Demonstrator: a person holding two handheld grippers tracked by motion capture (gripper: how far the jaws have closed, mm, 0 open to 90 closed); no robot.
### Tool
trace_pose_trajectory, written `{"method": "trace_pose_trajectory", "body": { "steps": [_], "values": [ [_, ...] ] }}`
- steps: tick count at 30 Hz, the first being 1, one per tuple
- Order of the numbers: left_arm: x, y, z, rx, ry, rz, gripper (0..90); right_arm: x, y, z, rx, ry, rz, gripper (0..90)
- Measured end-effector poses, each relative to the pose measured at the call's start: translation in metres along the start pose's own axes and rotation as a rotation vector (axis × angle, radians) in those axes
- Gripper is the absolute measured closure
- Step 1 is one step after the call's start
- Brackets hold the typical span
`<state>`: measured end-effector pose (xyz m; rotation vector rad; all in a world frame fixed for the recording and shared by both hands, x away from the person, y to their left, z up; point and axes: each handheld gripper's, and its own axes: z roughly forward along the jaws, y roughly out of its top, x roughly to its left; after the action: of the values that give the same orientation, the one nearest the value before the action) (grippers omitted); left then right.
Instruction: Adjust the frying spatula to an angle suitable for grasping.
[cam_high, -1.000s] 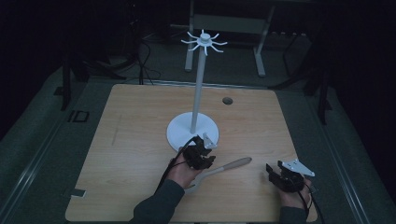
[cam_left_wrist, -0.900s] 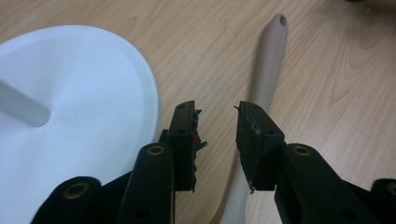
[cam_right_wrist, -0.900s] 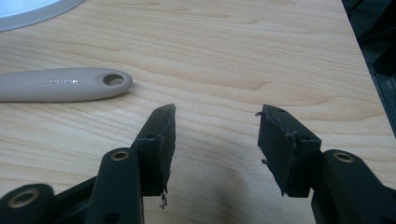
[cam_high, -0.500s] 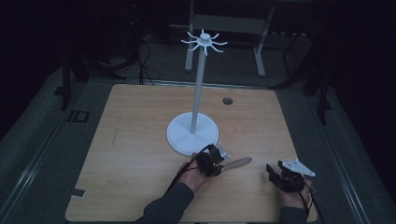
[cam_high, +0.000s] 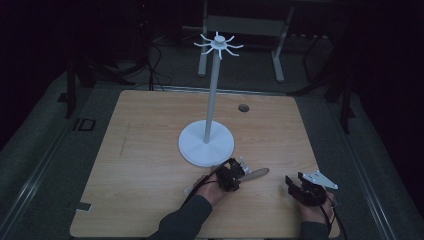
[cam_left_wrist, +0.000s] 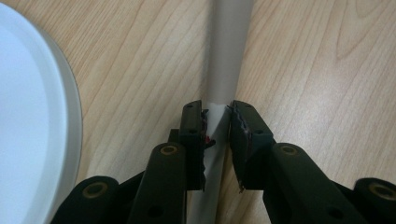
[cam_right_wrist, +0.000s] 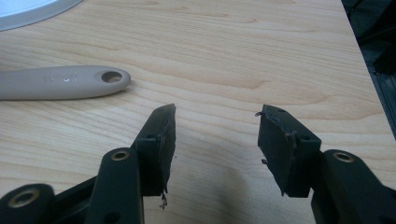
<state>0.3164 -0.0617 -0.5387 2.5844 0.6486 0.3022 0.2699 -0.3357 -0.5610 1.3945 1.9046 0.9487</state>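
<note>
My left hand-held gripper (cam_left_wrist: 216, 122) pinches the beige utensil handle (cam_left_wrist: 226, 56) at the white stand base's (cam_high: 206, 145) five o'clock; my right hand-held gripper (cam_right_wrist: 215, 122) rests spread over the counter (cam_right_wrist: 243, 56).

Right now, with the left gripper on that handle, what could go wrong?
1. The left gripper clamps the narrow neck of the utensil handle, and the long end sticks out beyond the jaws, so it may pivot or slip when lifted.
2. The stand's white base lies close beside the gripper; a sideways swing could knock it and rock the tall pole.
3. The right gripper hangs open and is not supporting the handle.
</note>
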Motion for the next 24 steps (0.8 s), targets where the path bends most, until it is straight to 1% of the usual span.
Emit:
{"method": "trace_pose_trajectory", "body": {
  "steps": [2, 3, 7, 13, 15, 19, 23, 24],
  "values": [
    [0.002, -0.002, -0.001, 0.006, -0.006, -0.002, 76.1, 0.000, 0.000, 0.000, -0.001, 0.000, 0.001, 46.3],
    [0.004, -0.003, -0.002, 0.013, -0.011, 0.005, 76.3, 0.000, 0.000, -0.001, -0.001, 0.000, 0.001, 46.3],
    [0.010, -0.010, -0.007, 0.029, -0.028, 0.007, 77.0, 0.000, -0.001, -0.001, 0.000, -0.002, 0.003, 46.3],
    [0.014, -0.019, -0.013, 0.057, -0.037, 0.011, 77.1, 0.000, -0.001, 0.000, 0.002, -0.001, -0.002, 46.3],
    [0.015, -0.022, -0.014, 0.059, -0.039, 0.009, 77.1, 0.001, -0.001, 0.000, 0.003, -0.001, -0.001, 46.3],
    [0.016, -0.022, -0.015, 0.066, -0.043, 0.003, 77.0, 0.001, -0.001, 0.000, 0.005, 0.000, -0.001, 46.3],
    [0.017, -0.020, -0.012, 0.077, -0.039, -0.005, 75.8, 0.002, -0.001, 0.001, 0.008, 0.001, -0.004, 46.3],
    [0.018, -0.019, -0.011, 0.072, -0.040, -0.016, 75.7, 0.002, 0.000, 0.001, 0.009, 0.002, -0.006, 46.3]
  ]
}}
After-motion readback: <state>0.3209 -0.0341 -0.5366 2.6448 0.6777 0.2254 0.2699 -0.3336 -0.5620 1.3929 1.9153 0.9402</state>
